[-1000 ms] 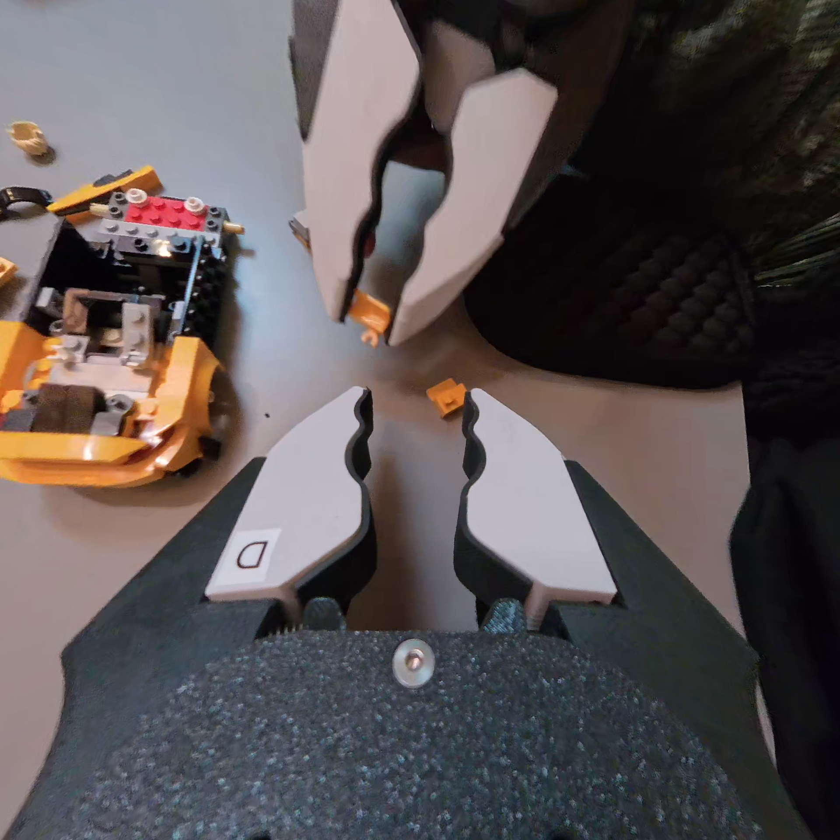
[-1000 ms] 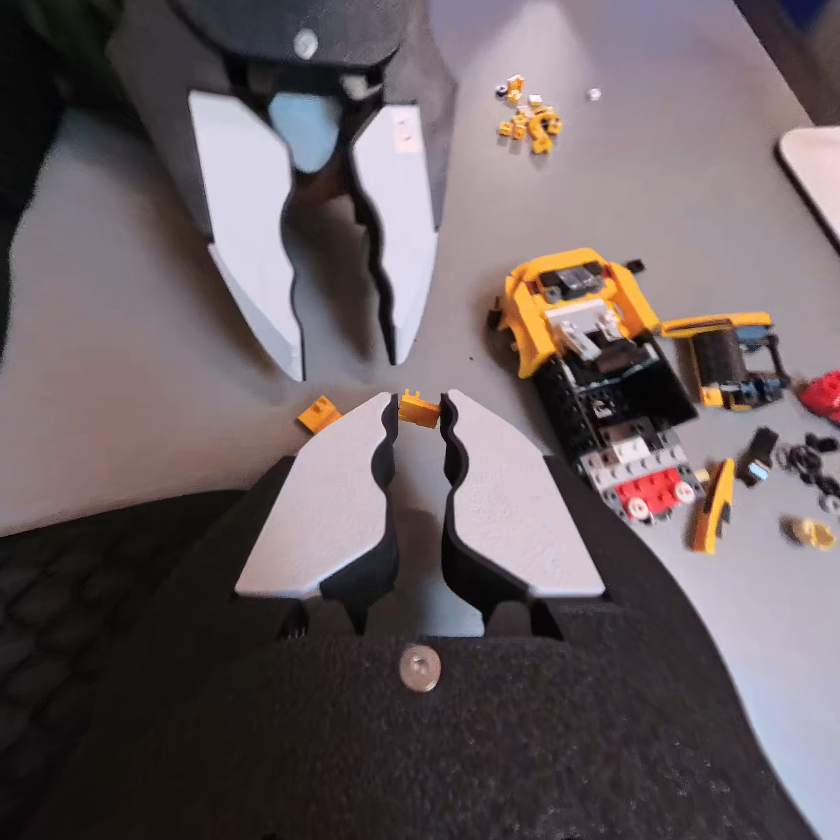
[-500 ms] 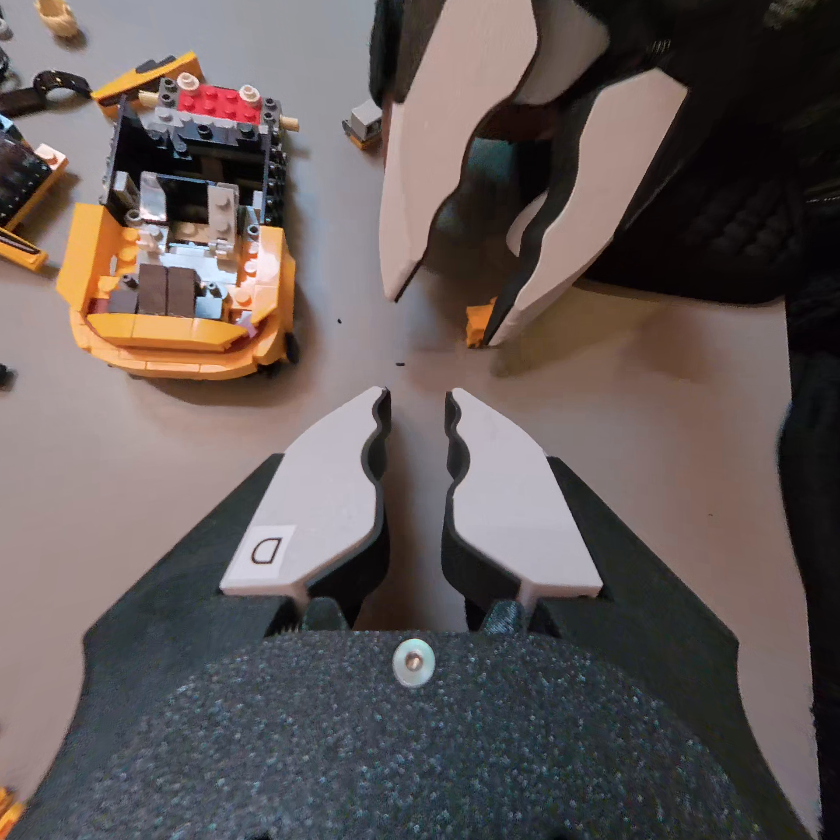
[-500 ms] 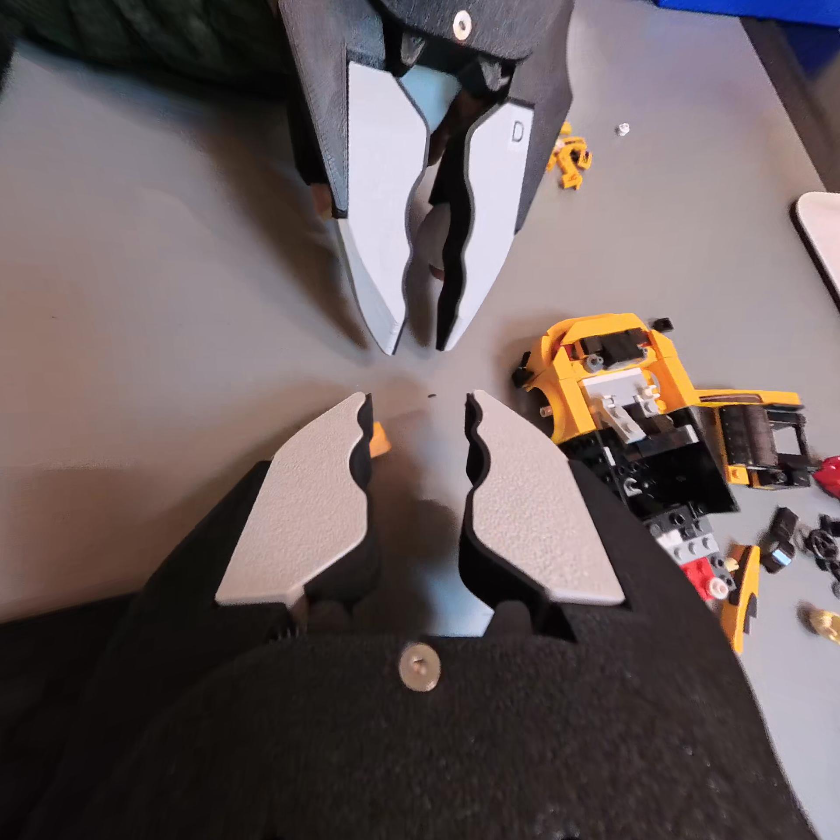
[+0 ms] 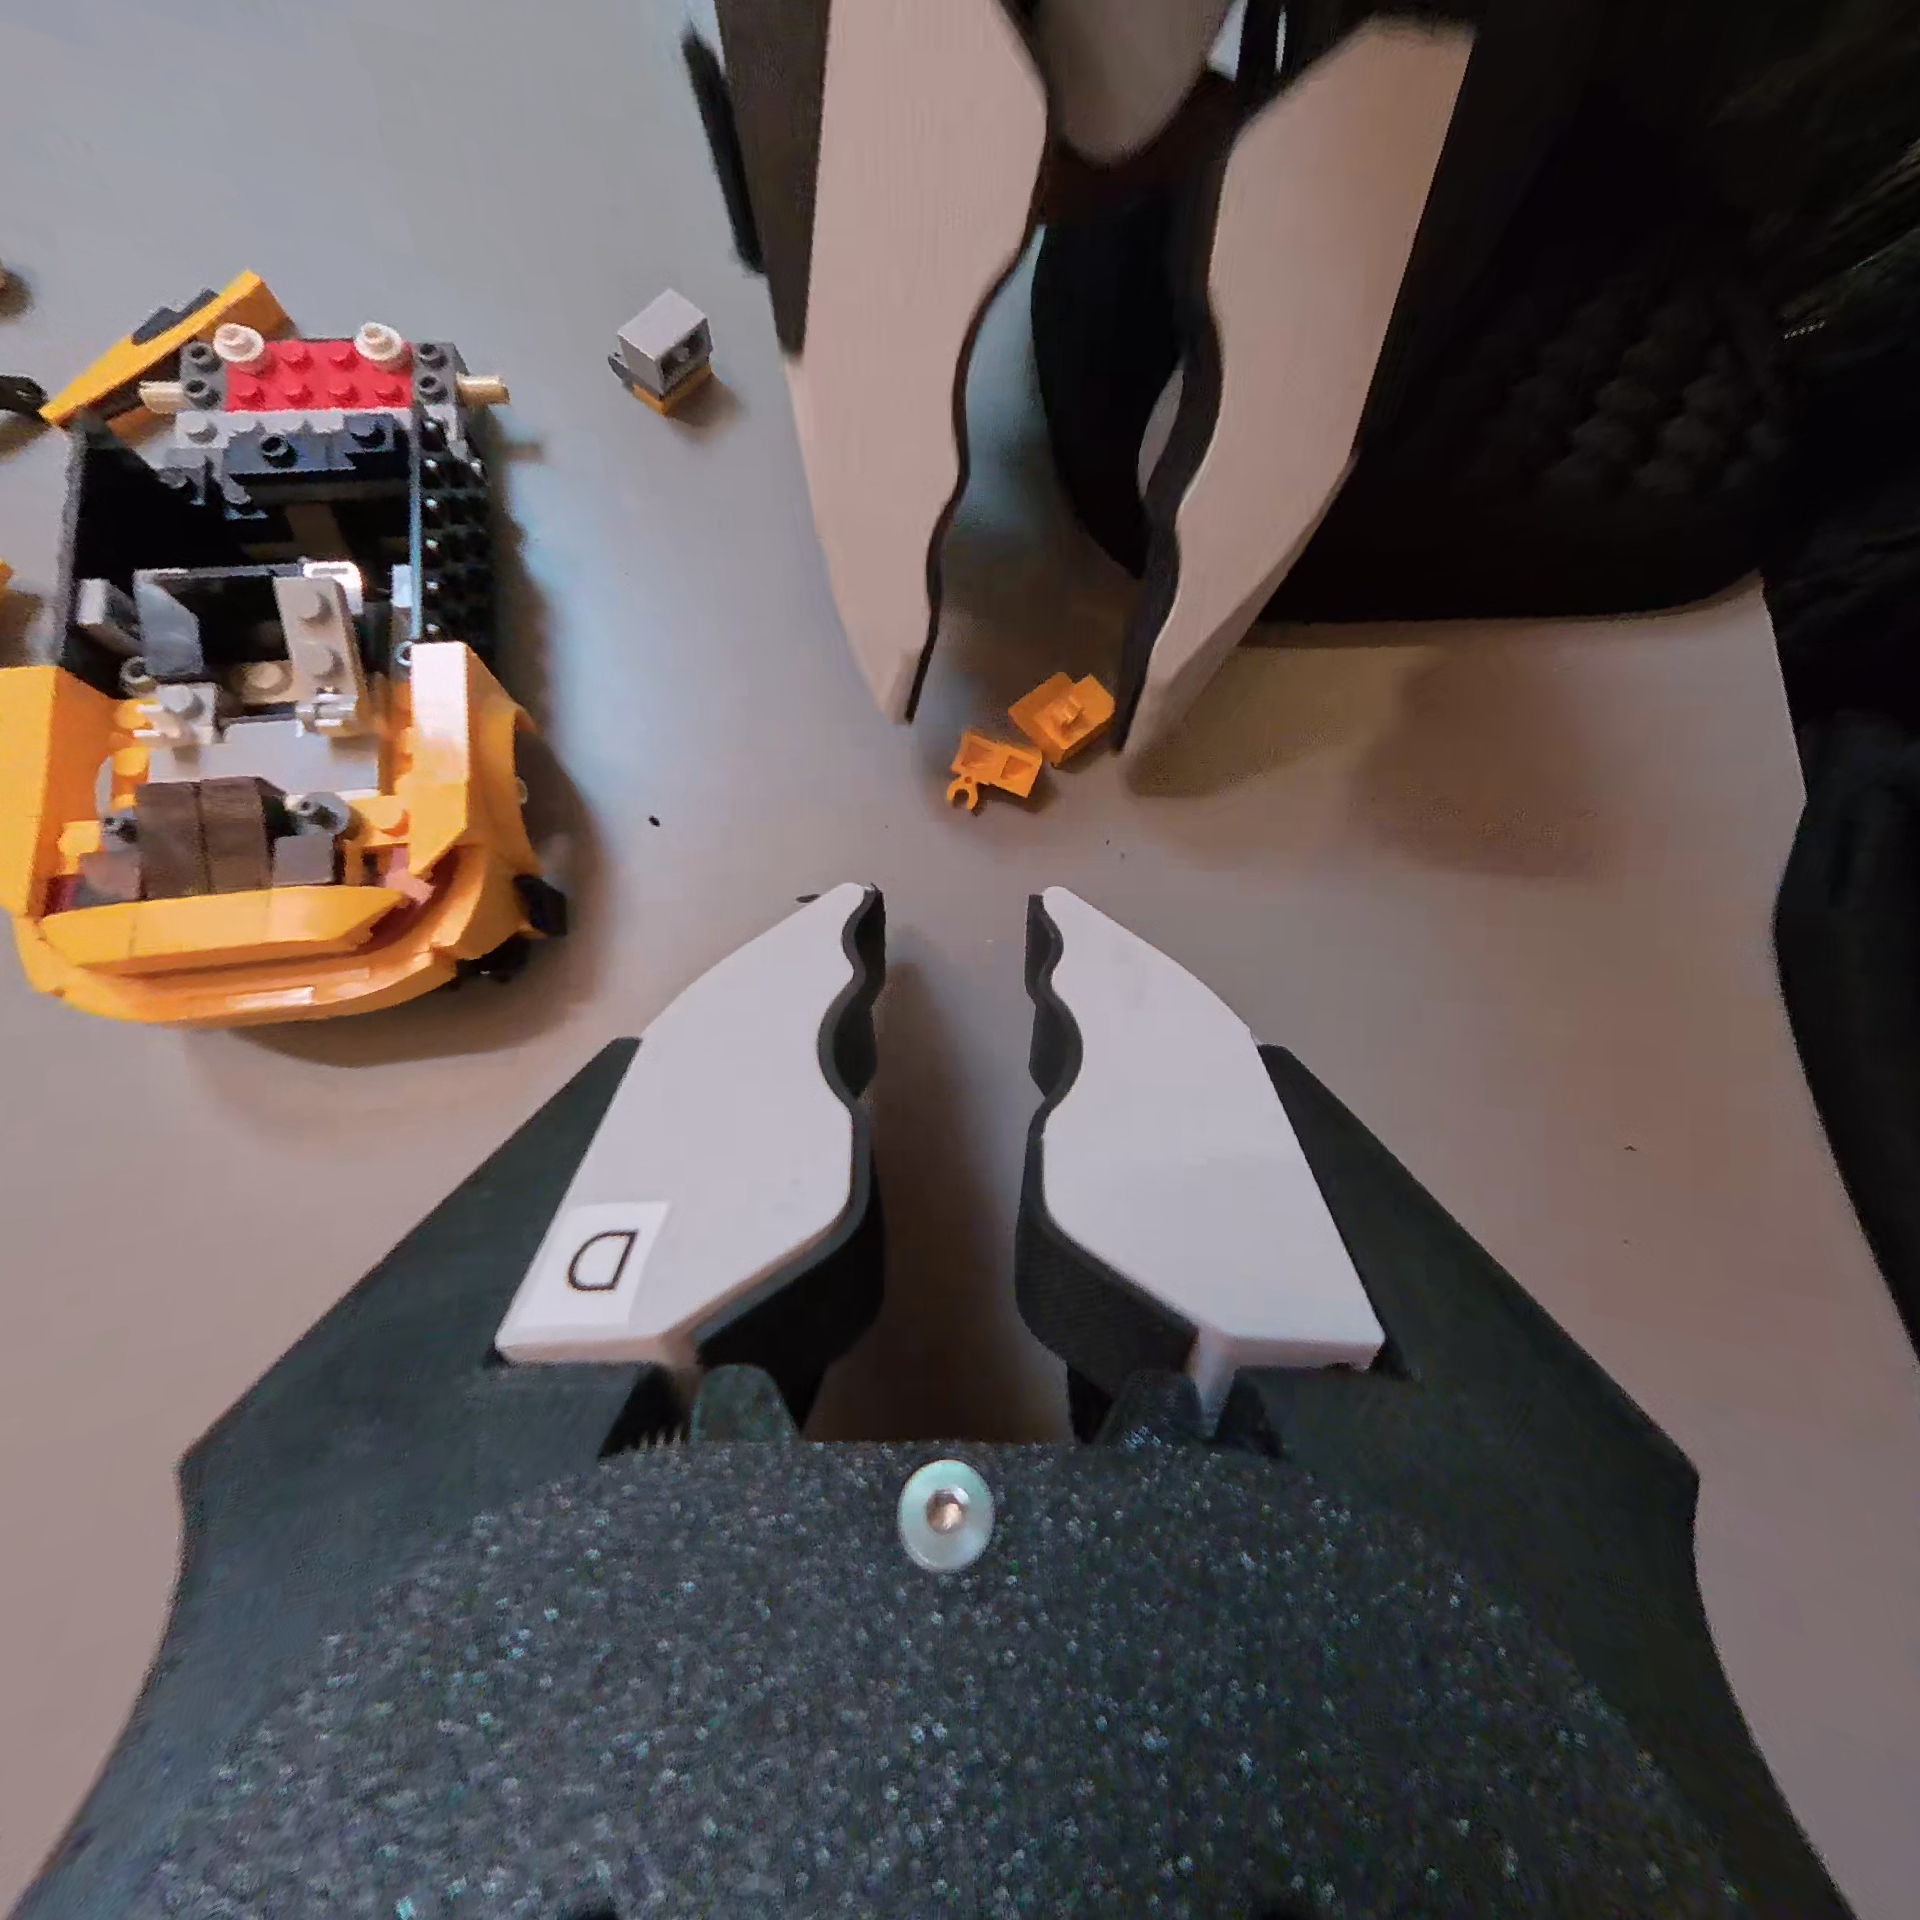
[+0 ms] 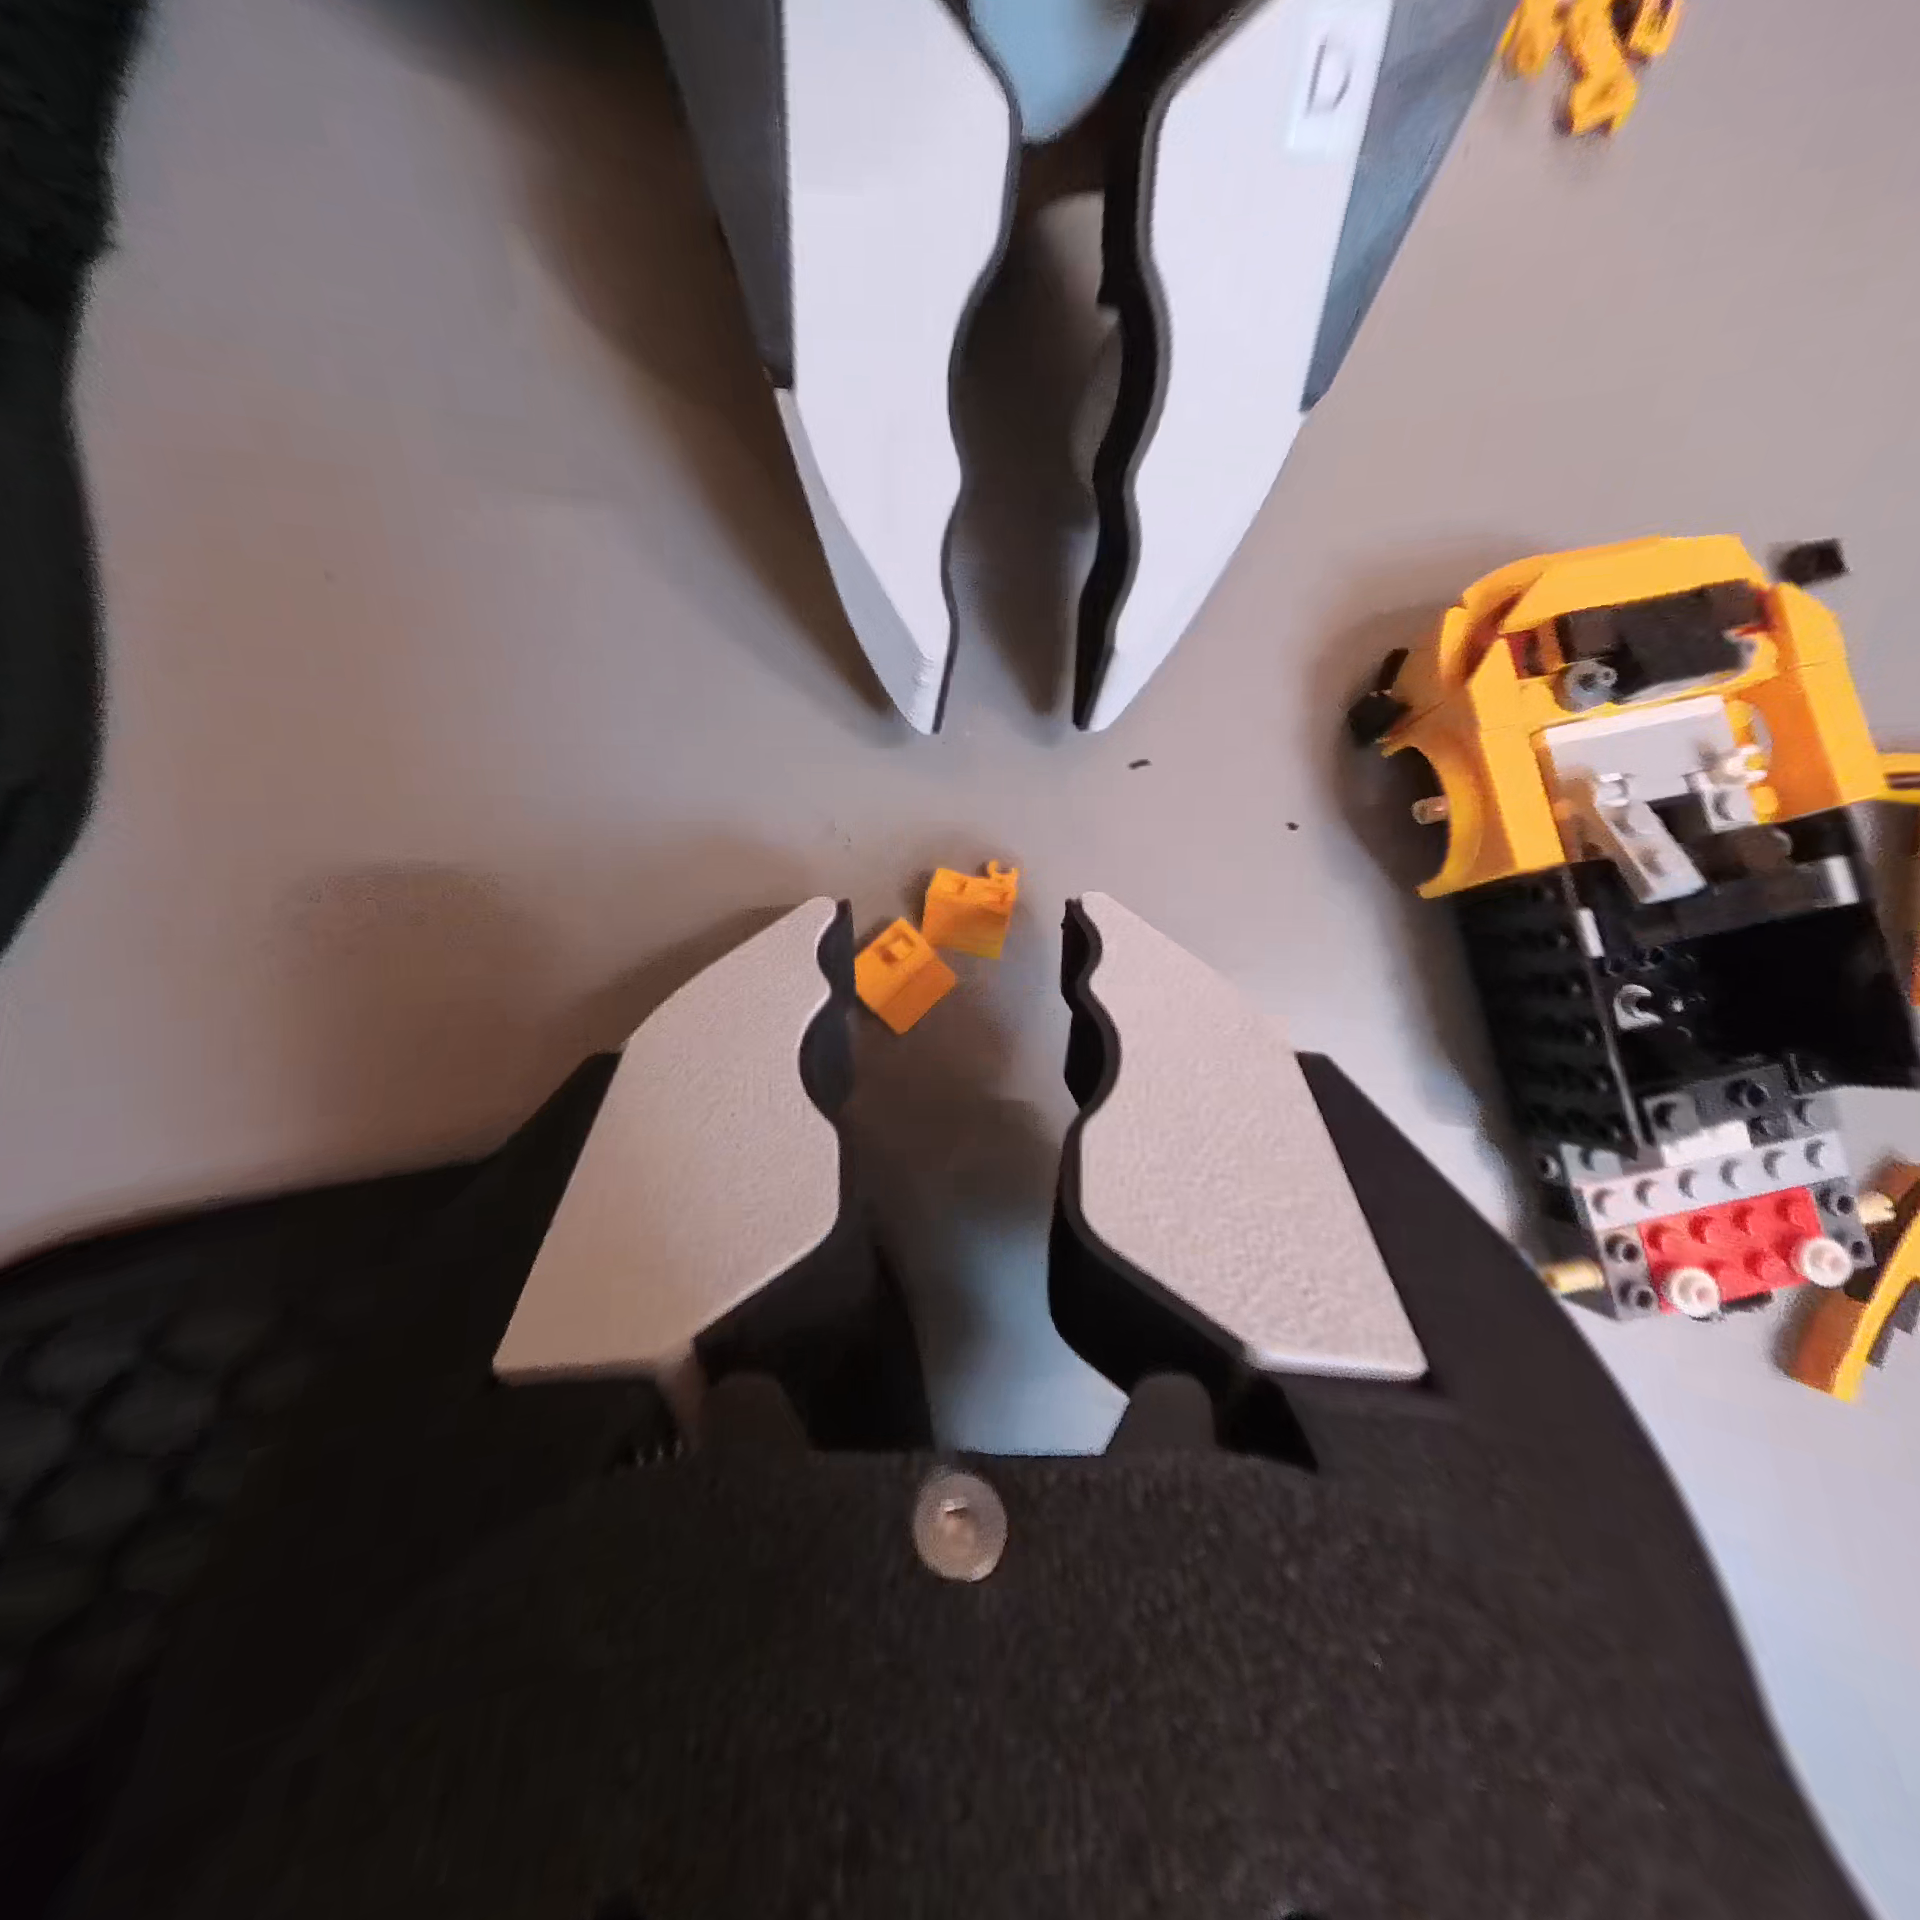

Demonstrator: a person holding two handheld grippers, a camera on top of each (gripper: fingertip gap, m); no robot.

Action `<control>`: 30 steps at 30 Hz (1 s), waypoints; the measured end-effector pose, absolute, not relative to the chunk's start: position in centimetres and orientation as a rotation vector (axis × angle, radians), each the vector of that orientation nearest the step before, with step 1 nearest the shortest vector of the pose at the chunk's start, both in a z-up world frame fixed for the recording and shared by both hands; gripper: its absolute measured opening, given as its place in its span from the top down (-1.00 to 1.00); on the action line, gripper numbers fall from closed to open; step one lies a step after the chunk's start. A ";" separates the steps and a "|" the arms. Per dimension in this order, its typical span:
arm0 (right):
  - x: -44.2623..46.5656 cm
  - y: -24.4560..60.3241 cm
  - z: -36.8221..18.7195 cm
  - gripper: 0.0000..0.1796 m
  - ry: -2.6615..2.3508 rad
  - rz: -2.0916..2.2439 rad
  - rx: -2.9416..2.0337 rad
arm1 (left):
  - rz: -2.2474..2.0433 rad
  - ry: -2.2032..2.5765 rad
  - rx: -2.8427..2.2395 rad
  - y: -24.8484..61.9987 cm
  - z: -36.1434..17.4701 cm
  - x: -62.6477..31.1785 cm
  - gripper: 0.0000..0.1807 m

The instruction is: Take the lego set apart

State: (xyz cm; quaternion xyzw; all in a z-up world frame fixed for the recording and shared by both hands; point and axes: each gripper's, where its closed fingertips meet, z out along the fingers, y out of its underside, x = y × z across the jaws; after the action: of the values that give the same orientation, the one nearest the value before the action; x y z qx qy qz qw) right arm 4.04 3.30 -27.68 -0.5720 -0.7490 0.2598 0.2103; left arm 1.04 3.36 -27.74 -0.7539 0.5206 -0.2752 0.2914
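Observation:
The partly stripped orange and black lego car (image 5: 260, 675) lies on the grey table (image 5: 312, 1143), also in the right wrist view (image 6: 1662, 883). Two small orange pieces (image 5: 1060, 717) (image 5: 995, 767) lie loose on the table between the two grippers, which face each other tip to tip. My right gripper (image 6: 956, 909) is open and empty; the orange pieces (image 6: 902, 971) (image 6: 968, 914) lie between its fingertips, one beside the left finger. My left gripper (image 5: 954, 904) is open and empty, just short of the pieces. Each gripper also shows in the other's view: the right (image 5: 1016, 727), the left (image 6: 1008, 717).
A small grey and orange block (image 5: 665, 348) lies beyond the car. A pile of small orange parts (image 6: 1579, 52) sits far off. A curved orange part (image 6: 1860, 1340) lies by the car's red end. A black padded fabric (image 5: 1558, 416) covers the table edge beside the right gripper. Both grippers' tips are close together, under 4 cm apart. From the right gripper's tips to the black padded fabric (image 5: 1558, 416) is close to 12 centimetres. It is also in sight in the right wrist view (image 6: 218, 1441).
The right gripper, shut on an orange piece a second ago, has opened and let it drop beside the other piece. The left gripper has opened a little wider.

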 end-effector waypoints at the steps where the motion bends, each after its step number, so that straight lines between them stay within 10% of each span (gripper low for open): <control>1: 3.8 3.6 -28.3 0.58 -2.088 0.648 -1.614 | -0.731 1.382 -2.005 3.5 -27.5 1.0 0.72; 4: 3.3 4.0 -28.6 0.83 -2.074 0.611 -1.624 | -0.727 1.382 -2.003 3.8 -27.2 0.5 0.72; 22: -1.0 6.0 -23.5 0.83 -1.794 0.142 -1.031 | -1.342 0.714 -2.063 5.5 -23.5 -0.1 0.92; 30: -0.3 3.9 -19.9 0.80 -1.621 0.803 -1.118 | -1.332 0.978 -1.788 3.6 -20.4 0.3 0.93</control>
State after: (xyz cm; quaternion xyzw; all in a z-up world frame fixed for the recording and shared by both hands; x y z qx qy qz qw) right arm -0.28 3.86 -19.87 -0.4594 -0.6662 0.3300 0.4861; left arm 0.28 3.57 -20.37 -0.6889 0.3768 -0.5133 0.3464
